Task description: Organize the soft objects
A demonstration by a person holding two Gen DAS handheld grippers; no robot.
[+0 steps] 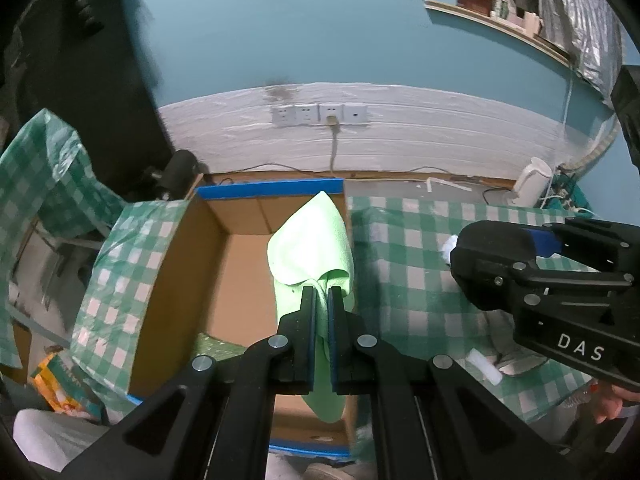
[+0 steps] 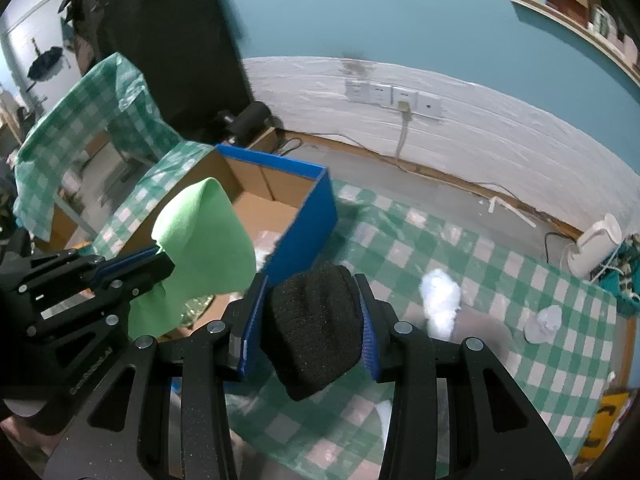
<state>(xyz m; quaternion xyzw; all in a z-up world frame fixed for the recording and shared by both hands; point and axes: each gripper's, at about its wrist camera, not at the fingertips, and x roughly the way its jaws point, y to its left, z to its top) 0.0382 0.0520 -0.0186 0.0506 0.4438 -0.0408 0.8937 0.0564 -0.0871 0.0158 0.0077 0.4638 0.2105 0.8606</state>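
The left gripper (image 1: 323, 294) is clamped on a light green cloth (image 1: 312, 240), which hangs from its fingers above the open cardboard box (image 1: 180, 264) with blue-taped edges. The right gripper (image 2: 310, 300) is clenched on a black knitted item (image 2: 316, 320), held over the green-and-white checked tablecloth (image 2: 500, 280) just beside the box's blue outer wall. A white soft item (image 2: 440, 300) lies on the tablecloth to the right of the black knitted item, and a white kettle (image 2: 596, 244) stands near the far edge of the table.
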